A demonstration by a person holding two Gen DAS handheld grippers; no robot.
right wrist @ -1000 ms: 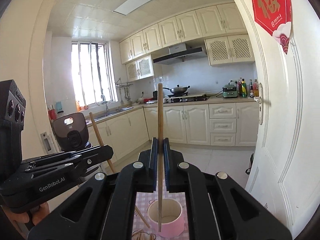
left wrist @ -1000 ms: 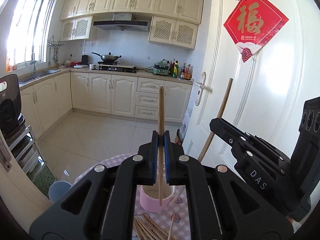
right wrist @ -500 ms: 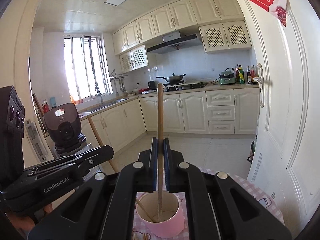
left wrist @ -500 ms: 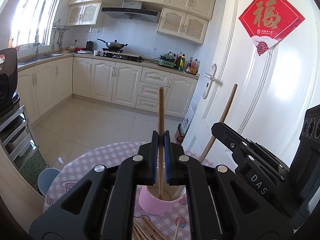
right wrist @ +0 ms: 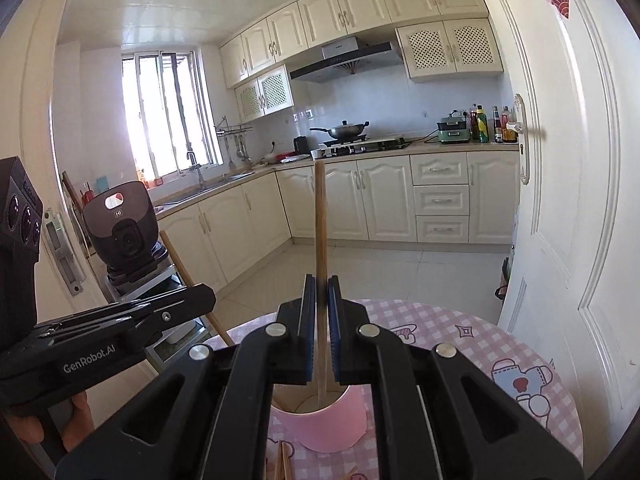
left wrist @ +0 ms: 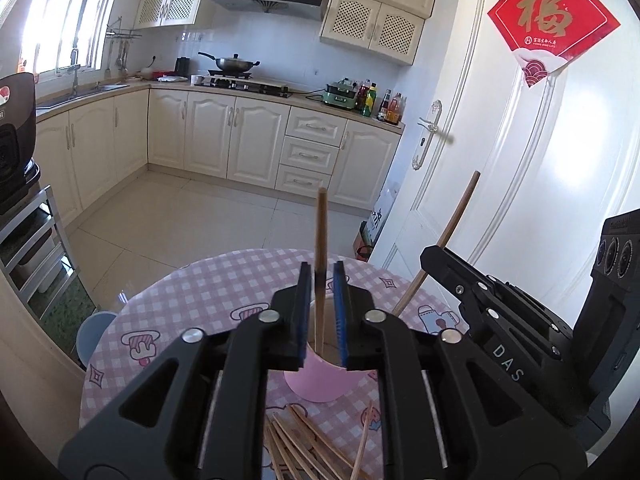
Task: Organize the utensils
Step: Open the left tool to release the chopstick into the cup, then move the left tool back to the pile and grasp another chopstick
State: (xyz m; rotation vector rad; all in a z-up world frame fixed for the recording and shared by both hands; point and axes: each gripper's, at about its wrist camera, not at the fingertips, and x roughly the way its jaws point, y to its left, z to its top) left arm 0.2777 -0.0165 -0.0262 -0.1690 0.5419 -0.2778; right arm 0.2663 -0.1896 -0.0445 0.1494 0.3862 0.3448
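Over the pink cup point(left wrist: 320, 380), the left gripper point(left wrist: 322, 280) has just been opened around its chopstick point(left wrist: 321, 232); the right gripper point(right wrist: 321, 292) is clamped on another chopstick point(right wrist: 320, 216).

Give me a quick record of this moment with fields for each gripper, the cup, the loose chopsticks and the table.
left gripper: fingers have just been opening, gaps on both sides of its chopstick
right gripper: fingers closed on its chopstick
pink cup: upright on the table, both chopsticks' lower ends inside it
loose chopsticks: a pile lying flat, on the near side of the cup
table: round, pink checked cloth
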